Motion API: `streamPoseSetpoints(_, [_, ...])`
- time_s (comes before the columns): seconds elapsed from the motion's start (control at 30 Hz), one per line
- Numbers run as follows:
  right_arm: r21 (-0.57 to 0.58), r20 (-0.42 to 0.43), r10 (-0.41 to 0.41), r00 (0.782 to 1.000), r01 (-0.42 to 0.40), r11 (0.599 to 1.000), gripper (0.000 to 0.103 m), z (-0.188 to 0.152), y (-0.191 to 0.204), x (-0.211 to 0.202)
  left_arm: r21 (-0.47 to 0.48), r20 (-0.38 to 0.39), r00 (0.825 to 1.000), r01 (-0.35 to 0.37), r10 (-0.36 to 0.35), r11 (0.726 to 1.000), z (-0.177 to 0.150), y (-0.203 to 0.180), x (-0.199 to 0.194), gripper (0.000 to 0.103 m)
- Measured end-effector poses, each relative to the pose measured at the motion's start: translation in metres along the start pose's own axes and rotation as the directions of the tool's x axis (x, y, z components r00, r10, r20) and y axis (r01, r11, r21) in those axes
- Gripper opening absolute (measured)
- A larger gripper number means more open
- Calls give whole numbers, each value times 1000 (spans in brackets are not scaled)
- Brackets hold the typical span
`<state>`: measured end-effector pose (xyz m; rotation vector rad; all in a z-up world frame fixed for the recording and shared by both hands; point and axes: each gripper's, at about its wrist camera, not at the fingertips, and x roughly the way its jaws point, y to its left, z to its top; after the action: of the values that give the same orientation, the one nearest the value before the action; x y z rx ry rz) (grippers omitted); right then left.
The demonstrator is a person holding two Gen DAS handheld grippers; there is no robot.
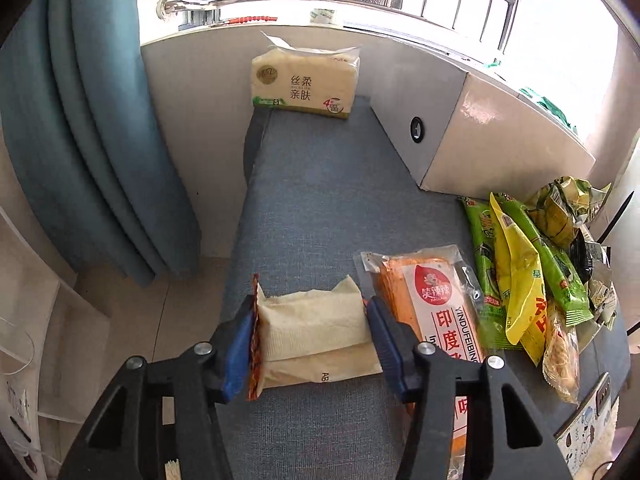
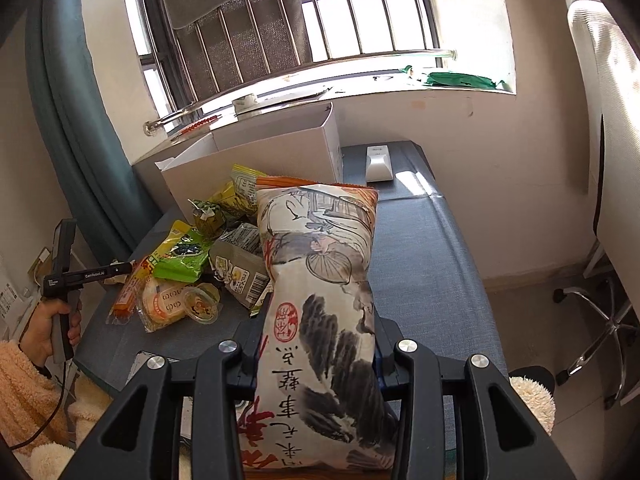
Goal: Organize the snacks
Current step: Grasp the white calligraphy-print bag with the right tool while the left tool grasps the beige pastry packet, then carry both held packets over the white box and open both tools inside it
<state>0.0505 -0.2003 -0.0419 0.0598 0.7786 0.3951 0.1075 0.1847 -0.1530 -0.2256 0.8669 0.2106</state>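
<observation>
- cream snack packet (image 1: 316, 332): clamped between the left gripper (image 1: 311, 334) fingers, low over the blue cushion (image 1: 320, 184).
- ink-print snack bag (image 2: 320, 280): pinched upright by the right gripper (image 2: 316, 354).
- snack pile (image 2: 192, 264): beside a white box (image 2: 256, 160).
- tissue pack (image 1: 304, 84): at the cushion's far end.

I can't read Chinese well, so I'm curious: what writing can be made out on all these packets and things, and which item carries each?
"丝柔 亲肤", "S", "4": tissue pack by the wall.
"笑辣辣", "印度", "YINDUFEIBING": orange-and-clear packet beside the left tongs.
"AB": beige packet between the left tongs.
"GenRobot.AI": black handle.
"車": ink-painting bag in the right tongs; other characters and red seal unclear.
Green and yellow snack wrappers: too distorted to read.
</observation>
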Motion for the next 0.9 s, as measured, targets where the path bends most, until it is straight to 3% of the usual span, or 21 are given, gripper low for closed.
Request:
streamPoseSetpoints(0.2, [-34,14,13,1000,-13,999,42,10,12,-1,-37,105,990,95,-91,995,2,-4,-47,58])
streamPoseSetpoints(0.5, [-117,34,63,997,-59,991,42,58,48,21,40,204,942,262,-264,964,51,-63,-82,58])
streamPoseSetpoints(0.7, [-163,66,74,995,-62,985,42,130,63,48,102,245,914,307,-323,946,117,-111,-83,58])
streamPoseSetpoints(0.9, [-108,31,22,999,-19,994,42,212,66,125,108,214,926,292,-310,950,188,-159,-48,58])
